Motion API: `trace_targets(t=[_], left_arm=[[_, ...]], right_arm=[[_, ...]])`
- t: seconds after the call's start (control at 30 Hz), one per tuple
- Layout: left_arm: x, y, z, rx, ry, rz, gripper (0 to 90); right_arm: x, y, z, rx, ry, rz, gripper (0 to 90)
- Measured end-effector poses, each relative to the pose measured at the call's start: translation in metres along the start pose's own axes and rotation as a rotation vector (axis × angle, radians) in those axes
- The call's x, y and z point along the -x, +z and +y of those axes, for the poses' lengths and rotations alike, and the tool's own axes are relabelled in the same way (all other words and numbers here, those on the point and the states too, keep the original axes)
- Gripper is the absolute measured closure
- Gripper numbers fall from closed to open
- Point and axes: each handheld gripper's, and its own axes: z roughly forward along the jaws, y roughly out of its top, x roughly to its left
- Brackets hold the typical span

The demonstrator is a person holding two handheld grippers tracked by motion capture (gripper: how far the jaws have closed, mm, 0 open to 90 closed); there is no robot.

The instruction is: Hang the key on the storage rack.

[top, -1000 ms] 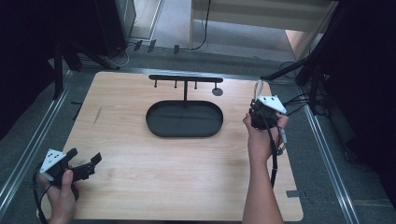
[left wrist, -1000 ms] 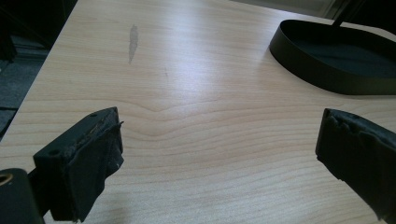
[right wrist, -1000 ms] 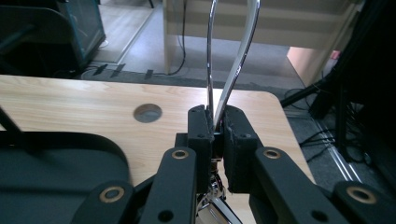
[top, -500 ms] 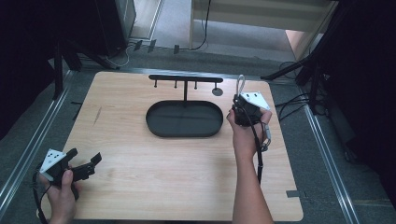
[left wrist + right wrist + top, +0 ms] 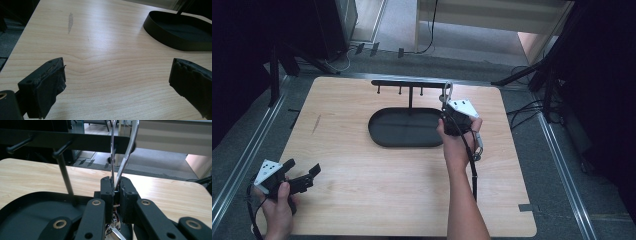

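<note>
A black oval tray lies mid-table, with a thin post rising from it to a black hook bar. My right gripper is shut on a silver metal loop and holds it upright at the bar's right end. In the right gripper view the loop rises from between the closed jaws and crosses in front of the bar. My left gripper rests near the table's front left corner, open and holding nothing. In the left gripper view it stands over bare wood, the tray far off.
Short pegs stick out from the bar, and the post stands left of my right jaws. The wooden table has metal rails along both sides. Cables and dark stands lie beyond the far edge.
My right gripper has carried the metal loop leftward and slightly forward, from the table's right side to the right end of the hook bar. The left gripper has stayed put.
</note>
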Motion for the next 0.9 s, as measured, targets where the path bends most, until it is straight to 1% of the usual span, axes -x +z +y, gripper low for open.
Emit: trace_targets(t=[0.17,0.23,0.3,0.43,0.47,0.63,0.73,0.87,0.9], left_arm=[[0.000,0.000,0.000,-0.001,-0.002,-0.002,0.8],[-0.001,0.000,0.000,-0.001,-0.003,-0.003,0.8],[-0.001,0.000,0.000,-0.001,-0.003,-0.004,0.8],[-0.001,0.000,0.000,-0.001,-0.003,-0.004,0.8],[-0.001,0.000,0.000,-0.001,-0.003,-0.005,0.7],[-0.001,0.000,0.000,-0.002,-0.003,-0.007,0.8],[-0.001,-0.001,0.000,0.000,-0.007,-0.011,0.8],[-0.001,0.000,0.000,0.000,-0.008,-0.010,0.8],[-0.001,0.000,0.000,0.000,-0.007,-0.010,0.8]], right_arm=[[-0.007,0.006,-0.002,-0.007,-0.007,0.010,83.5],[-0.011,0.009,-0.004,-0.013,-0.014,-0.005,83.5],[-0.011,0.011,-0.005,-0.018,-0.006,-0.007,83.5],[-0.010,0.014,-0.006,-0.029,-0.012,-0.015,83.4],[-0.008,0.016,-0.007,-0.034,-0.021,-0.016,83.4],[-0.005,0.022,-0.008,-0.053,-0.010,-0.016,83.4],[-0.006,0.029,-0.009,-0.060,-0.030,-0.018,83.4],[-0.006,0.038,-0.011,-0.066,-0.015,-0.025,83.4],[-0.005,0.040,-0.012,-0.063,-0.020,-0.026,83.4]])
